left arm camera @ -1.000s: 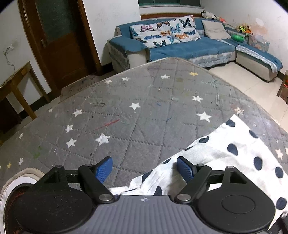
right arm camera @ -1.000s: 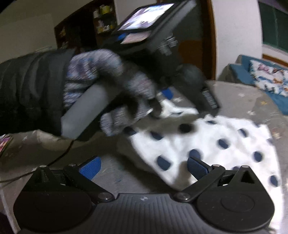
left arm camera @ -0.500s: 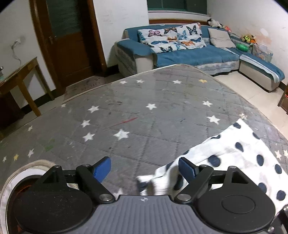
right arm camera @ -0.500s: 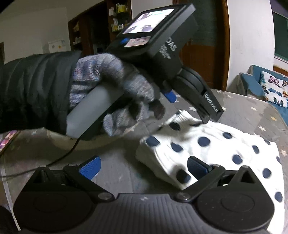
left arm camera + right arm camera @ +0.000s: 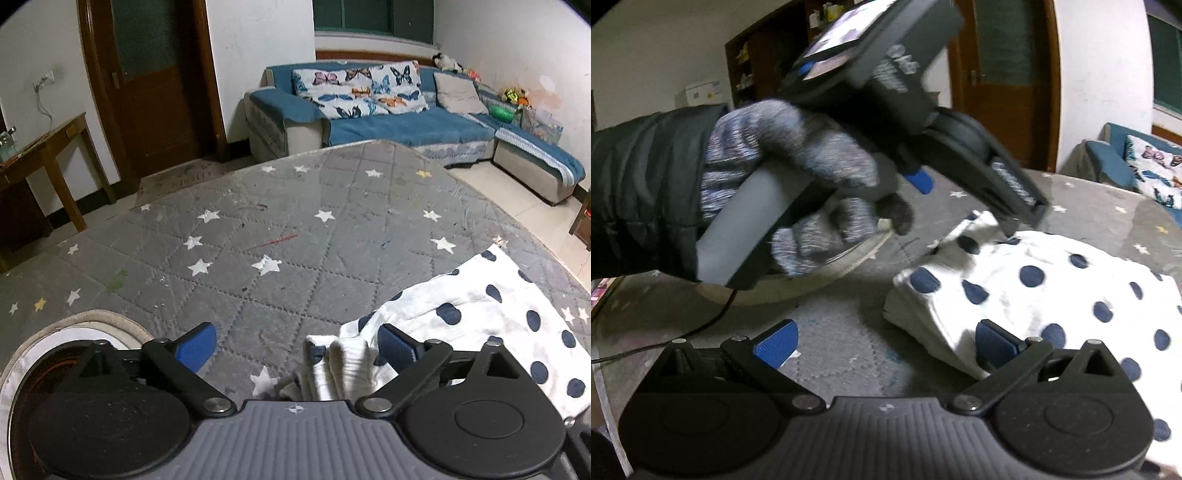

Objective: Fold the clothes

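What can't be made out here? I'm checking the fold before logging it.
- Near edge of the spotted cloth: left wrist view, hidden behind the left gripper body.
- Cloth's right side: right wrist view, cut off by the frame edge.
- How many layers the fold has: only the bunched corner shows.
- Round basket: inside hidden by the gripper body; in the right view the gloved hand covers it.

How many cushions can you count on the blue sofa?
3. Two butterfly-print cushions lean side by side on the sofa back, one to the left, one beside it; a plain grey one sits to their right. Others may be hidden.
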A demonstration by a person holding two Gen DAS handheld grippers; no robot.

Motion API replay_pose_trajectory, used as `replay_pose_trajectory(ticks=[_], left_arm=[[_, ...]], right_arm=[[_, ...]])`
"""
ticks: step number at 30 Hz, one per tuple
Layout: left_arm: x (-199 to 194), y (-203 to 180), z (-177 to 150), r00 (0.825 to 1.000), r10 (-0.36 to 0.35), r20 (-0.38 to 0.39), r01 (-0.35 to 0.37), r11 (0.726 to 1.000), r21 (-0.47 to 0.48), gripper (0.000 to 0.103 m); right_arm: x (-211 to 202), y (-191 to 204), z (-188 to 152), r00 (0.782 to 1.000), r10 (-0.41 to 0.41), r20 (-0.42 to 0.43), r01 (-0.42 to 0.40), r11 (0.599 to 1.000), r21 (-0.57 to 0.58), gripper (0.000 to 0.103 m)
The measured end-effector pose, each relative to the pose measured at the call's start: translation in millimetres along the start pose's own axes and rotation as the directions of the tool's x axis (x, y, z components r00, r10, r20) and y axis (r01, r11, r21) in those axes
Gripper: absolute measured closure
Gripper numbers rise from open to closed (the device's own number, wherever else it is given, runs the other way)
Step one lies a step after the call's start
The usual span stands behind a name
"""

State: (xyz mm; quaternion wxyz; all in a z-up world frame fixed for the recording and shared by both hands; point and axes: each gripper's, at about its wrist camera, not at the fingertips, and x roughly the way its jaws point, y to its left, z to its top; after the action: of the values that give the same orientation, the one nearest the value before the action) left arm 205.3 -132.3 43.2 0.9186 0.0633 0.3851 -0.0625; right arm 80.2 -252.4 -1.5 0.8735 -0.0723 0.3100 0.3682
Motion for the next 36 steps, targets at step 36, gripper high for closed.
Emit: replay_pose_trajectory(ticks=[36], left_arm=[[-44.8, -11.2, -43.6, 0.997, -0.007, 0.083, 0.006, 1.000, 0.010, 0.000]], right_arm=[[-58.7, -98.2, -8.9, 0.950, -0.305, 0.060, 0.272, 0.909, 0.315, 0.000]])
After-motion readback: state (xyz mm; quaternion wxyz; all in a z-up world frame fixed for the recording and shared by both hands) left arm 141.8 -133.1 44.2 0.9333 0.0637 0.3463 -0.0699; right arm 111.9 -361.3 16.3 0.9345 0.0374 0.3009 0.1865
